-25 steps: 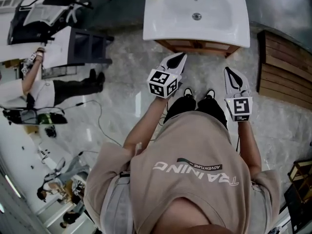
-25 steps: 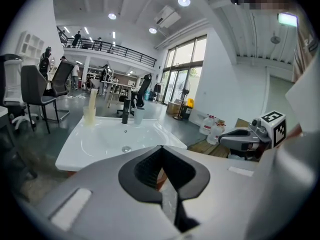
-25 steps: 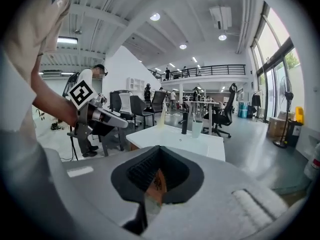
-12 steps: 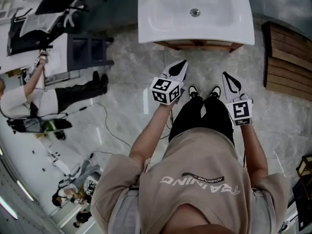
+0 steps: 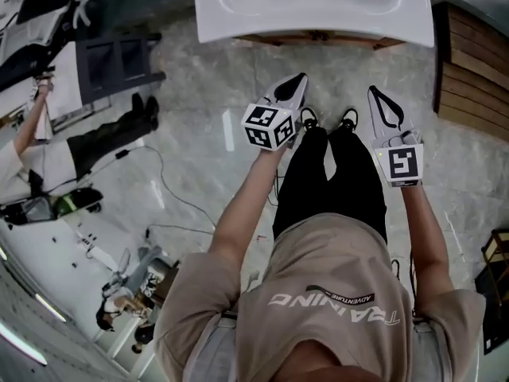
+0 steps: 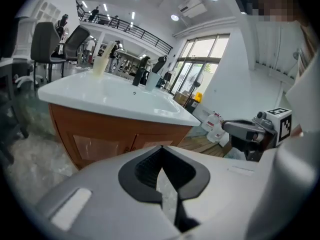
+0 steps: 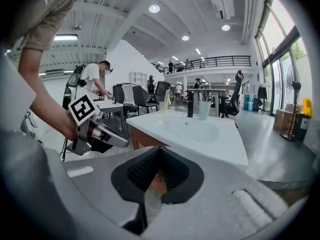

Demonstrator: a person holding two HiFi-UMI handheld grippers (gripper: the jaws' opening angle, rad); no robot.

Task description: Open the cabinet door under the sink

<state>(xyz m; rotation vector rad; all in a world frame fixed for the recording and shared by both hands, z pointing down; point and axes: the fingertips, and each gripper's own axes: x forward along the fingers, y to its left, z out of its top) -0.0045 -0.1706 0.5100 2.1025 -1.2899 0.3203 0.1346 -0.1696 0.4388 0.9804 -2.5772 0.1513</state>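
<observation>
The person is standing on the marble floor and is holding both grippers in front of the body, side by side and apart from each other. The left gripper is keeping its jaws together, tip against tip, and nothing is sitting between them; its own view is showing the same closed tips. The right gripper is also keeping its jaws pressed together and empty, as its view is showing.

Both grippers are pointing forward and a little down, toward the white sink, which is standing ahead of them, well apart from the tips. Under the sink the brown wooden cabinet is showing only as a narrow strip in the head view. In the left gripper view the cabinet door is lying ahead of the left gripper and lower than the basin rim, and it is looking closed, flush with the cabinet front. Neither gripper is touching it.

The right gripper is appearing at the right side of the left gripper view. A wooden slatted platform is lying on the floor to the right of the right gripper.
</observation>
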